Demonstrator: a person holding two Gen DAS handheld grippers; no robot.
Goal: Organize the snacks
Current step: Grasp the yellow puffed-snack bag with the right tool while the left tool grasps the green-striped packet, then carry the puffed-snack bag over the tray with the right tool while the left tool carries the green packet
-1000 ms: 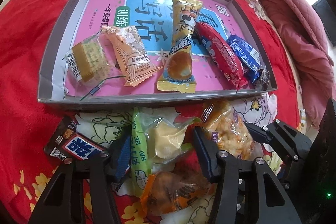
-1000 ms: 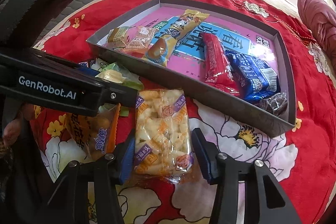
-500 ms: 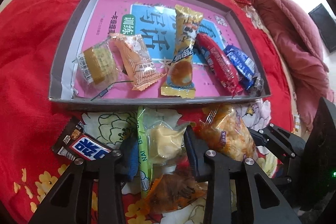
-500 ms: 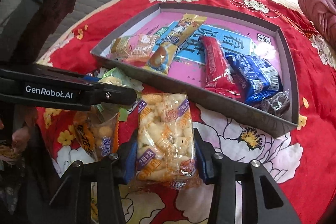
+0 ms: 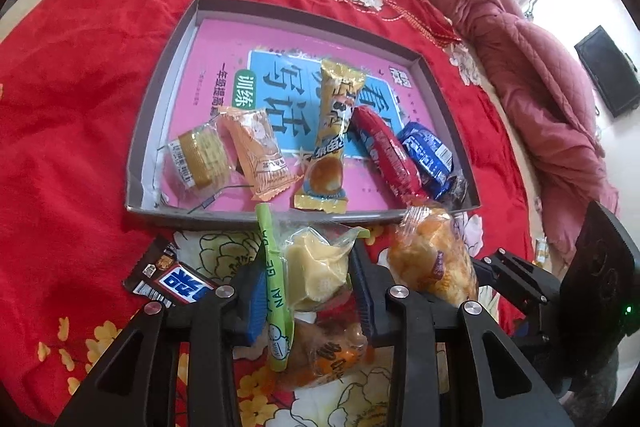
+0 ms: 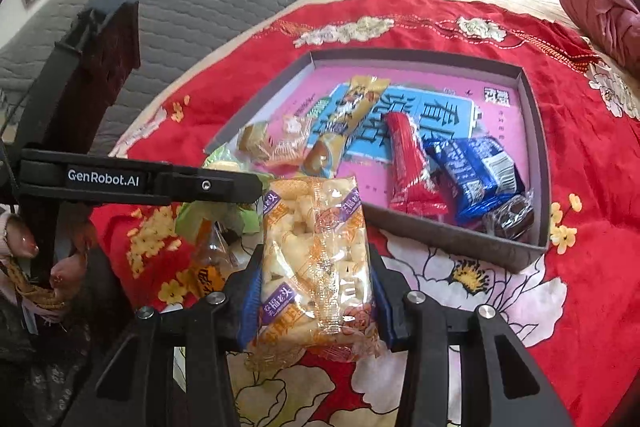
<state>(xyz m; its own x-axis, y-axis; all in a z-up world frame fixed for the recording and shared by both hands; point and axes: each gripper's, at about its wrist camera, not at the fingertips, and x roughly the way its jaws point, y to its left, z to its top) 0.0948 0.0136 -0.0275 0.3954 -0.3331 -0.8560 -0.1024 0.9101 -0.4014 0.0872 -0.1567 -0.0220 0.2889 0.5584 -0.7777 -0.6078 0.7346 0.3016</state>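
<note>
The right gripper (image 6: 316, 291) clamps a clear snack pack (image 6: 316, 267) above the red cloth (image 6: 580, 187), near the tray (image 6: 536, 131).

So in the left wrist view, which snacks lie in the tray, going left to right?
Clear-wrapped cake → orange packet → tall yellow packet → red bar → blue packet.
</note>
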